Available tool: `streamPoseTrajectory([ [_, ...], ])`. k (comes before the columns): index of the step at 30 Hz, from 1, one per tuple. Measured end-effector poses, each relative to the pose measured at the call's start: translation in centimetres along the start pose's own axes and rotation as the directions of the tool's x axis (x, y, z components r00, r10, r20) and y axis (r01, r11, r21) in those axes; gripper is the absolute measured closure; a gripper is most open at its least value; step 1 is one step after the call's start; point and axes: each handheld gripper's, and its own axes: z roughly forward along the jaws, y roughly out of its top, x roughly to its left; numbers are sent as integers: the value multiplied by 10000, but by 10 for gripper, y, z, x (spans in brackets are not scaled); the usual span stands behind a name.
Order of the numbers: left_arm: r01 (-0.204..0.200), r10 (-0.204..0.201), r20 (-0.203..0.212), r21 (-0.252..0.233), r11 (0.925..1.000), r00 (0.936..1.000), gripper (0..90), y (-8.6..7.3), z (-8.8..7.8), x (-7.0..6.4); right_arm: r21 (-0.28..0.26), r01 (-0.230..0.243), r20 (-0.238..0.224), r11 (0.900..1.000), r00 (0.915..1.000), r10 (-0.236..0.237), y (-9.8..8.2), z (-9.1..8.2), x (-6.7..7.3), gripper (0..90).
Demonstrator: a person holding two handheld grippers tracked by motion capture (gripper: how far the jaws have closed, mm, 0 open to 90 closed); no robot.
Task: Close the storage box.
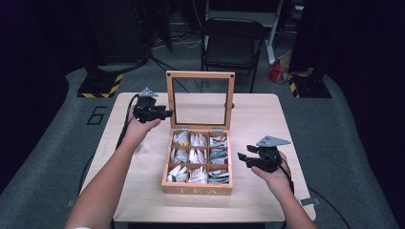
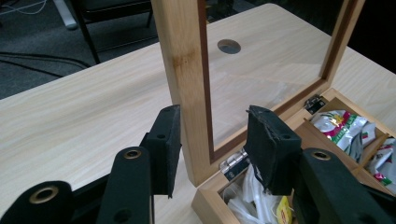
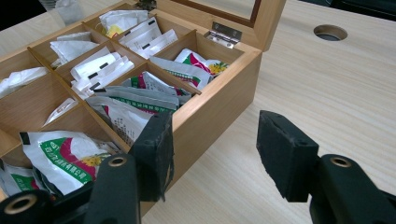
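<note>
A wooden nine-compartment tea box (image 1: 197,187) sits mid-table, its glass-paned lid (image 1: 200,75) upright. The left gripper (image 2: 212,140) straddles the lid's side frame with parted jaws, not pressing. The right gripper (image 3: 212,154) hovers part-open, empty, beside the box's right wall.

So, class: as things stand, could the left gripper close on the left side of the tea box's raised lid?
Probably yes. The left gripper is open, its jaws already on either side of the lid frame, with nothing between pads and wood.
</note>
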Motion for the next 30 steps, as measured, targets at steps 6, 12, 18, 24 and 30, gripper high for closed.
streamPoseTrajectory([
  [6,71,-71,73,2,10000,9999,544,1,10,5,-69,-284,17,9996,9996,284,-7,-3,-3,454],
  [12,-124,124,23,-123,9998,9999,539,7,14,5,-37,-440,78,9990,9990,440,-11,-5,-5,454],
  [18,-1,5,169,-233,9997,9999,539,7,17,10,-48,-518,130,9986,9986,519,-14,-7,-6,454],
  [24,-22,25,256,-96,10000,9997,553,8,22,10,-17,-513,131,9987,9986,513,-15,-6,-6,454],
  [30,55,-54,200,-57,10000,9998,609,9,21,11,29,-579,144,9983,9982,578,-17,-5,-7,451],
])
